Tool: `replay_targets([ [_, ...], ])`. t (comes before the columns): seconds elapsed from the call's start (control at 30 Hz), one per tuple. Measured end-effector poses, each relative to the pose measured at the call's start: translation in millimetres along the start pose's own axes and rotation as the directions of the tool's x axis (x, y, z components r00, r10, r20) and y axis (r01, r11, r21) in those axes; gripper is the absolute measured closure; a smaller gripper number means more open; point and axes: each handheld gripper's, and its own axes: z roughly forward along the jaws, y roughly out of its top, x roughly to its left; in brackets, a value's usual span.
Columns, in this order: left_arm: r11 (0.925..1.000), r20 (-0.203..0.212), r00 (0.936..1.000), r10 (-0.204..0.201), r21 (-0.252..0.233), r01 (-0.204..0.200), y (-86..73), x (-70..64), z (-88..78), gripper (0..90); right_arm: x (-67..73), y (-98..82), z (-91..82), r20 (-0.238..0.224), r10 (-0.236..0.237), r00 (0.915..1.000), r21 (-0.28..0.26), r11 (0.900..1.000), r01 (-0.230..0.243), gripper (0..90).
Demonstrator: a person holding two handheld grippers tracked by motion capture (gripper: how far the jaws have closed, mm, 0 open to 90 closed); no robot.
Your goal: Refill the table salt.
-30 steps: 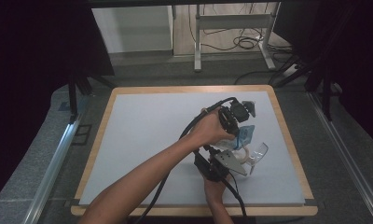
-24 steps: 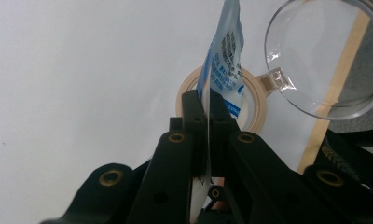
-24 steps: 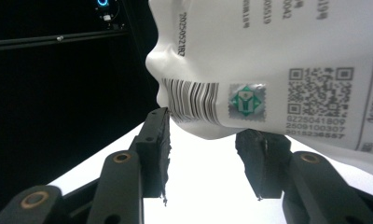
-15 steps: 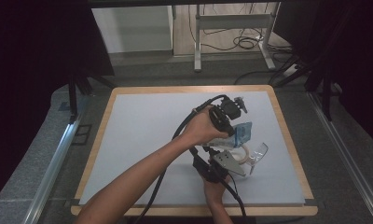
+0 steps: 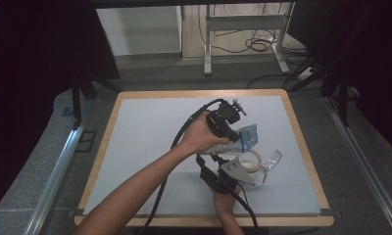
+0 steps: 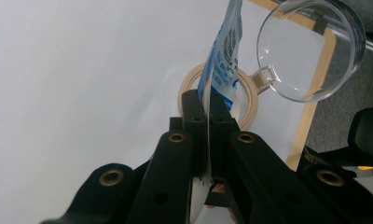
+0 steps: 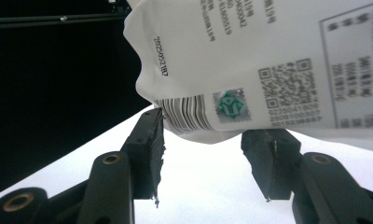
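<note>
The pouch (image 5: 243, 139) hangs above the right half of the table (image 5: 135, 147), clamped edge-on in the left gripper (image 6: 207, 105). The right gripper (image 7: 202, 140), jaws just opening, stands half open around its lower corner. A tape ring (image 6: 247, 100) and clear cup (image 6: 310, 46) lie below.

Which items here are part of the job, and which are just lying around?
In the job:
- blue-and-white pouch, clamped edge-on in the left claw
- right claw, open just under the pouch

Lying about:
- tape ring
- clear plastic scoop
</note>
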Motion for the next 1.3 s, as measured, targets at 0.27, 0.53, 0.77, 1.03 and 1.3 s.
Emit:
replay_targets([
  [0.27,0.9959,0.015,0.9995,-0.028,-0.086,0.029,-19.4,10.0,-12.5,89.9,1.7,-2.7,-1.4,-0.002,-0.019,0.9998,0.02,1.0,0.019,49.2],
  [0.53,0.9894,0.032,0.9987,-0.04,-0.139,0.044,-35.3,17.3,-20.3,89.9,3.9,-5.3,-4.2,-0.014,-0.042,0.999,0.04,0.998,0.043,48.7],
  [0.77,0.9758,0.046,0.9966,-0.069,-0.205,0.077,-50.9,26.0,-29.4,90.0,6.3,-7.1,-7.8,-0.025,-0.074,0.997,0.053,0.996,0.075,47.8],
  [1.03,0.9373,0.058,0.9852,-0.161,-0.304,0.172,-86.9,46.3,-43.3,90.0,7.0,-10.0,-13.8,-0.043,-0.068,0.9967,0.081,0.994,0.071,45.7],
  [1.3,0.8906,0.042,0.9637,-0.264,-0.373,0.26,-137.0,80.6,-52.9,90.0,9.4,-8.1,-19.0,-0.07,-0.094,0.9931,0.114,0.988,0.102,45.2],
])
